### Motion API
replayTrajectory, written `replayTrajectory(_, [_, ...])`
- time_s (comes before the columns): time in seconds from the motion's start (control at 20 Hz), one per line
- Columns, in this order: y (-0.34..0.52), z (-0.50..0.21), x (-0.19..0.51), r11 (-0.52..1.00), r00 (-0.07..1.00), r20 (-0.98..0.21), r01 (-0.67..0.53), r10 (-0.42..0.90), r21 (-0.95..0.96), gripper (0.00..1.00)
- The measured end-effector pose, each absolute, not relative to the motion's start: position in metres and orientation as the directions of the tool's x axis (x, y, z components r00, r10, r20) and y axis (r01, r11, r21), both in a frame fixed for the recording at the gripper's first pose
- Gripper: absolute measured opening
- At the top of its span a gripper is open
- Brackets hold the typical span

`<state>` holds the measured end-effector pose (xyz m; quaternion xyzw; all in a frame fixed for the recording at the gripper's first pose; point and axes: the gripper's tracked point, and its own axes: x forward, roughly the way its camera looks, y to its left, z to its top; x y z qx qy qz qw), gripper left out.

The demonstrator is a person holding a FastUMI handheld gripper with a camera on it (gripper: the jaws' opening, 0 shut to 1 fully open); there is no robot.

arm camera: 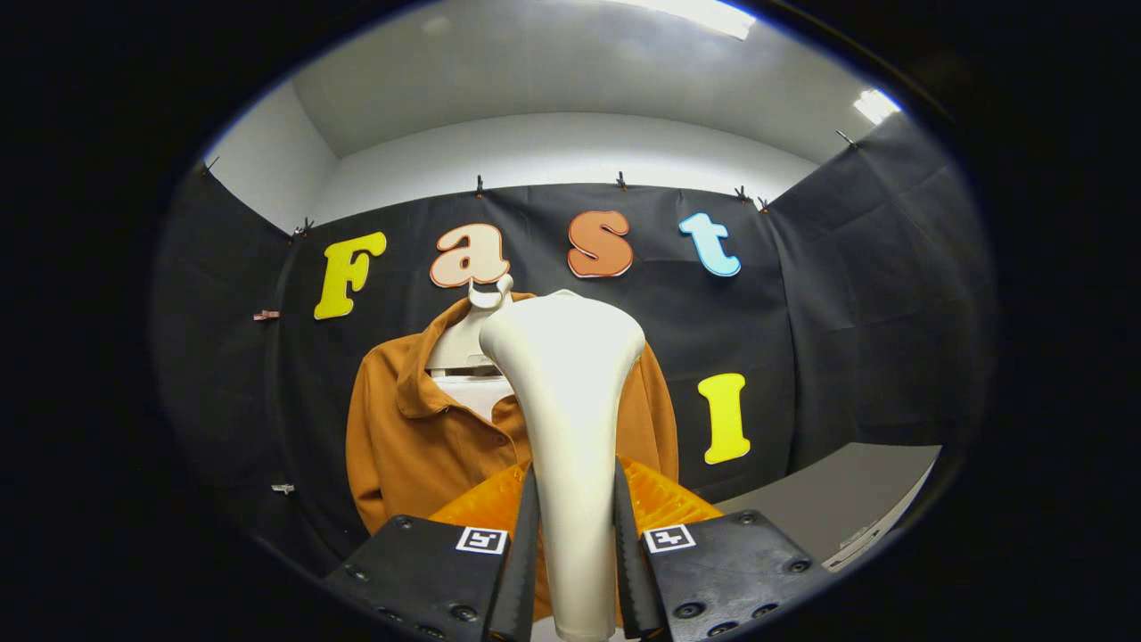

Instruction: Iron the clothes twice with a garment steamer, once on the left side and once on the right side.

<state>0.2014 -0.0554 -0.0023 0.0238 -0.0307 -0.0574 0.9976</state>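
Now | gripper [575, 535] clamped on garment steamer [566, 401] handle | steamer head before hanging orange shirt [419, 437]

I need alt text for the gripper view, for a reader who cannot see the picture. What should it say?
The gripper is shut on the handle of a white garment steamer, whose wide head points up. Beyond it, a brown collared shirt hangs on a white hanger against the black cloth wall.
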Motion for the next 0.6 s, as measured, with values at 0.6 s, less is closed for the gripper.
replayTrajectory(0.6, [-0.0545,-0.0038,0.2000,0.994,0.993,0.053,0.100,-0.103,0.047,0.41])
